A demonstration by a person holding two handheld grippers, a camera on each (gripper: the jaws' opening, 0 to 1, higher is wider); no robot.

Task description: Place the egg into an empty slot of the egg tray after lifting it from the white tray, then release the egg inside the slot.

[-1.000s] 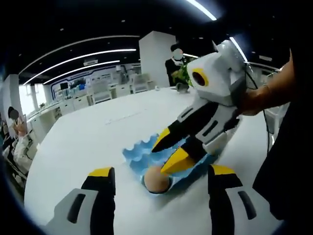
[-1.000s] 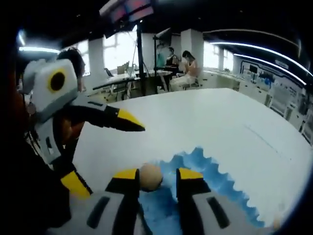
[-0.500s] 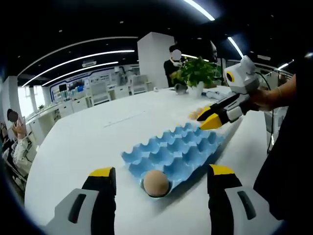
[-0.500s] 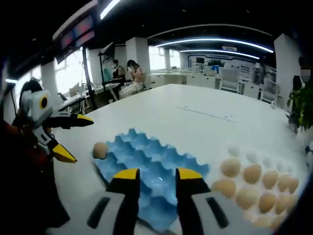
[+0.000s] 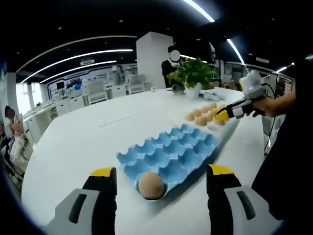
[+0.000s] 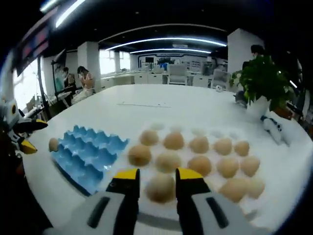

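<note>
Both hand-held grippers gape empty: left hand-held gripper facing the egg tray, right hand-held gripper straddling an egg.

White worktop; potted plant near its far edge; seated people at desks in the background.

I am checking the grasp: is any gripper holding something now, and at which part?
Nothing is held. The right gripper is open around an egg on the white tray, not gripping. The left gripper is open.
</note>
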